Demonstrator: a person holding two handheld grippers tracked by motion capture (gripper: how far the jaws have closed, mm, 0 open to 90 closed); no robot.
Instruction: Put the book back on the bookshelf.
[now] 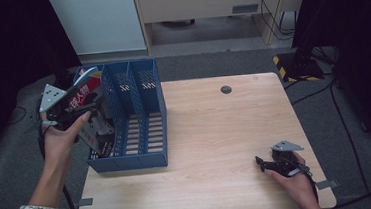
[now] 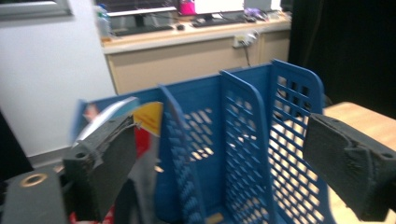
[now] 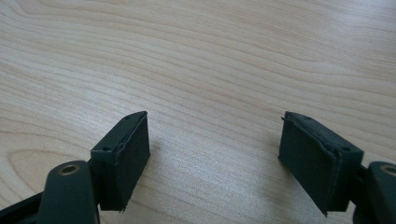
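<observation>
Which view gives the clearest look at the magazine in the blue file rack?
The high view: the magazine stands tilted in the leftmost compartment of the blue file rack, red cover visible beside the left tool. The left gripper view catches only its blurred top edge behind a jaw. The right gripper view faces the bare table.

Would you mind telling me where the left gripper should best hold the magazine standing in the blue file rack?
Grip the magazine by its exposed top edge, coming from above: it stands upright in the file rack's leftmost slot, whose walls cover its lower part.
</observation>
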